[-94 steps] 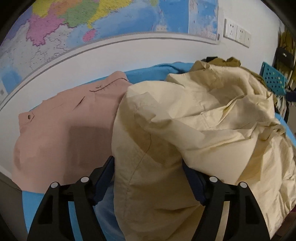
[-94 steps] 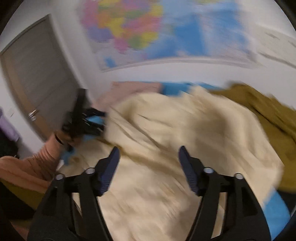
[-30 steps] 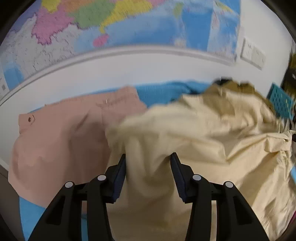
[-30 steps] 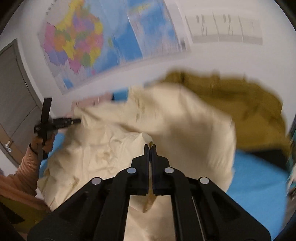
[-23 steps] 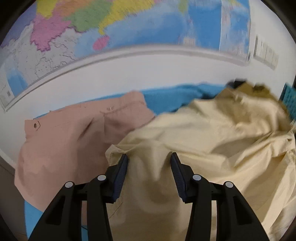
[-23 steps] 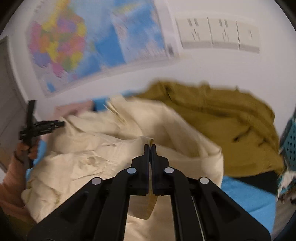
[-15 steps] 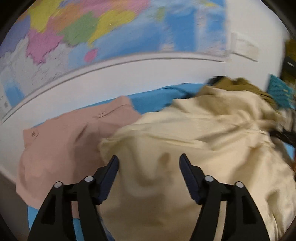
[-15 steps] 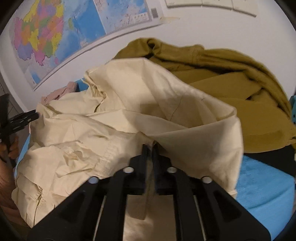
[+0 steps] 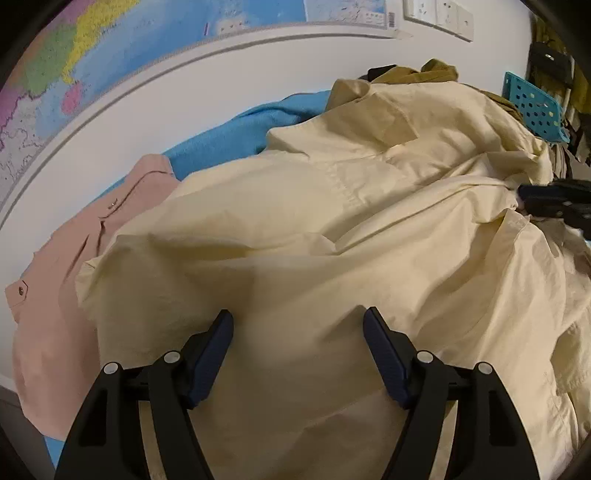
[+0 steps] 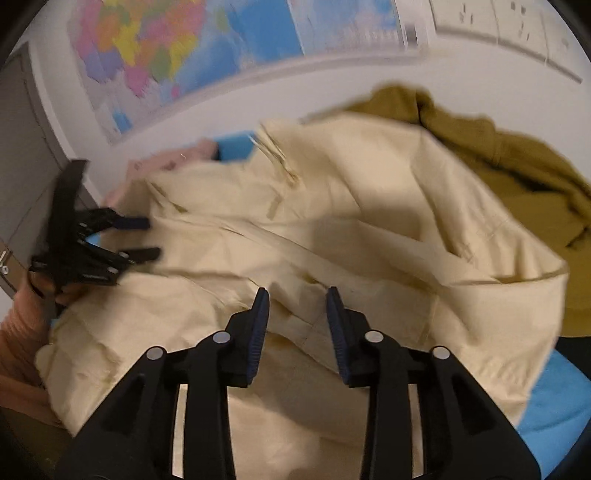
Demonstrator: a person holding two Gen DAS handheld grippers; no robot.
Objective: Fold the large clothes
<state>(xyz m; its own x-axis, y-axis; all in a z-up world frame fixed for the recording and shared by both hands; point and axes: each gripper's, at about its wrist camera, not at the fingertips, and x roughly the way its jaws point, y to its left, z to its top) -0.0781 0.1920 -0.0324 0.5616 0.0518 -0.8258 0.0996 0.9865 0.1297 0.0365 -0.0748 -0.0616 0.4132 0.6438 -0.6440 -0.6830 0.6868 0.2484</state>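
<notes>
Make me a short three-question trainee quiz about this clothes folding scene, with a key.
1. True or false: the left gripper is clamped on the cream shirt.
2. Which garment lies nearest the wall map: A olive, B pink, C cream?
3. Fill in: the right gripper is ____.

Key: 1 false, it is open above the fabric. 2 B, the pink shirt. 3 open.

A white wall (image 9: 229, 85) carries a coloured map (image 9: 110, 40) and sockets (image 9: 437, 14) — grey door (image 10: 22, 155) at left.
</notes>
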